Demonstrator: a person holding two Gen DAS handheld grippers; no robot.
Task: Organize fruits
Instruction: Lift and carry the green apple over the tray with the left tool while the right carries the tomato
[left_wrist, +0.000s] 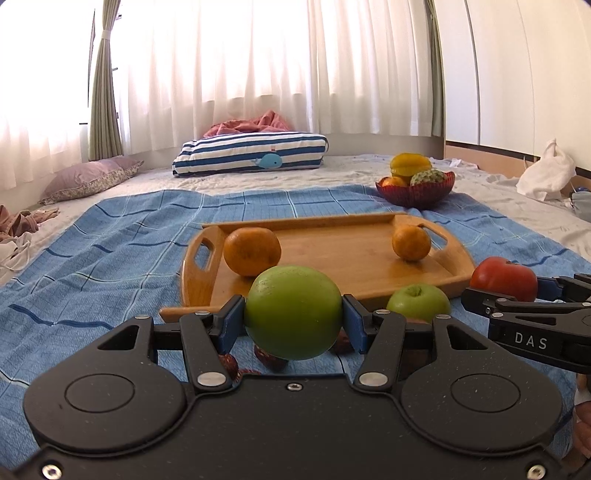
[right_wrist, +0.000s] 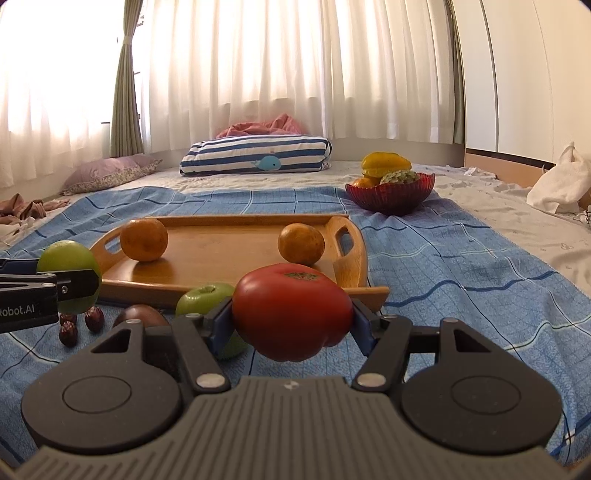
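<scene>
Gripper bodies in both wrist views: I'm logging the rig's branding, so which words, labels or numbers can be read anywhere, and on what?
"DAS": white letters on the black right gripper, seen in the left wrist view.
"Robot.AI": white letters, cut off at the picture's left edge, on the black left gripper, seen in the right wrist view.
No other text is readable.

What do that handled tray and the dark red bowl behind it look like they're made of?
The tray looks like bamboo or light wood with a smooth sealed finish: honey colour, faint grain, soft sheen. The bowl looks like tinted glass, possibly plastic: its ribbed, scalloped wall is translucent and glints.
</scene>
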